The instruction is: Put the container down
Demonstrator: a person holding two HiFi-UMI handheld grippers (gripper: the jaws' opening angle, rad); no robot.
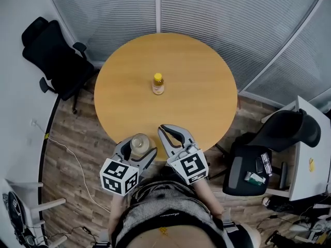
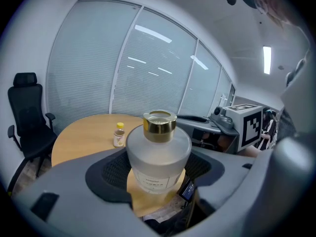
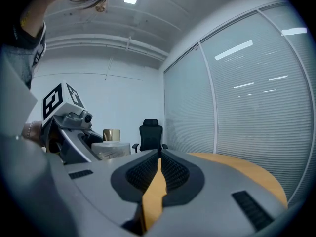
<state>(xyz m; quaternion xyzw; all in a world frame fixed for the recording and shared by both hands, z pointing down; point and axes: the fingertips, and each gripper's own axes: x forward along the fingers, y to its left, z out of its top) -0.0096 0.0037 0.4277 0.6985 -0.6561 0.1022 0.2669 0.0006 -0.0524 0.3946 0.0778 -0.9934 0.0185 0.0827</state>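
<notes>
A frosted round container (image 1: pixel 140 142) with a gold cap stands upright between the jaws of my left gripper (image 1: pixel 138 148), which is shut on its body. It hangs at the near edge of the round wooden table (image 1: pixel 207 87). In the left gripper view the container (image 2: pixel 158 157) fills the middle, with the table edge under it. My right gripper (image 1: pixel 170 133) sits beside it to the right over the table edge, shut with nothing in it (image 3: pixel 159 169). The right gripper view also shows the container (image 3: pixel 111 142) at the left.
A small bottle with a yellow cap (image 1: pixel 158 83) stands at the table's centre, also in the left gripper view (image 2: pixel 118 135). A black office chair (image 1: pixel 57 61) is at the far left. Another black chair (image 1: pixel 279 133) and a white desk (image 1: pixel 310 154) are at the right. Blinds line the back.
</notes>
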